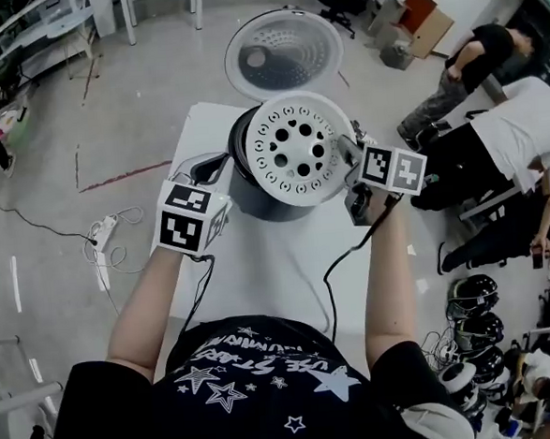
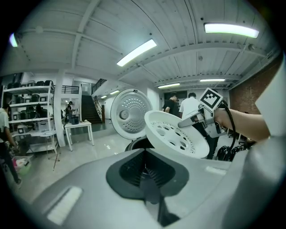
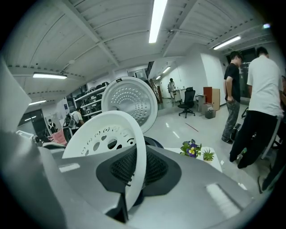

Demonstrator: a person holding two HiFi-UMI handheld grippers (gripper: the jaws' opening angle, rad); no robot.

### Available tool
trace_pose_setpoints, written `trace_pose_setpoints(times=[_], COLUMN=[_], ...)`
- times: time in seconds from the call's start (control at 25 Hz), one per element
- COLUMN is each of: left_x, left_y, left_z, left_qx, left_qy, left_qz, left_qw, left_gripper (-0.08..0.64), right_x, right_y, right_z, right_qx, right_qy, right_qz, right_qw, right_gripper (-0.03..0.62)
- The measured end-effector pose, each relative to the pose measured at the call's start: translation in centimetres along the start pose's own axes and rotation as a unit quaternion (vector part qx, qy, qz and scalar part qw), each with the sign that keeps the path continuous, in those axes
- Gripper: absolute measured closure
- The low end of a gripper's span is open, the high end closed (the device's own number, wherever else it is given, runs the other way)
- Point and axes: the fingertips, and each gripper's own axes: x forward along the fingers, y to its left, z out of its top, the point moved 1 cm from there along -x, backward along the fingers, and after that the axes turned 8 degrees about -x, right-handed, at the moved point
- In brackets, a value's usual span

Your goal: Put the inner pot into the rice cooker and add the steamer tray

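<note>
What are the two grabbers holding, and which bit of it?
The right gripper pinches the white steamer tray by its rim, over the rice cooker. The left gripper holds nothing.

White counter (image 1: pixel 278 261) is carrying the dark rice cooker (image 1: pixel 245 195) at its far end, and some little plants (image 3: pixel 192 149) are sitting beside it.

Bright, even light from ceiling strip lights (image 2: pixel 136 53); soft shadows, sheen on polished floor (image 2: pixel 100 143); gripper views fisheye-bent, dark-cornered; close foreground slightly soft
</note>
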Motion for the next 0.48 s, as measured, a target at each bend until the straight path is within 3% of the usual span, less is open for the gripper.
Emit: trace_pose_setpoints(times=[0.48], left_x=[1.2], left_y=[3.2], left_z=[-1.1], left_qx=[-0.025], left_qy=[0.011], left_qz=[0.030], left_qw=[0.9992], left_gripper=[0.549], right_x=[6.0], right_y=[0.3], right_z=[-0.4], right_qx=[-0.008], right_qy=[0.052], right_qz=[0.024], right_qw=[0.998], right_gripper=[0.539])
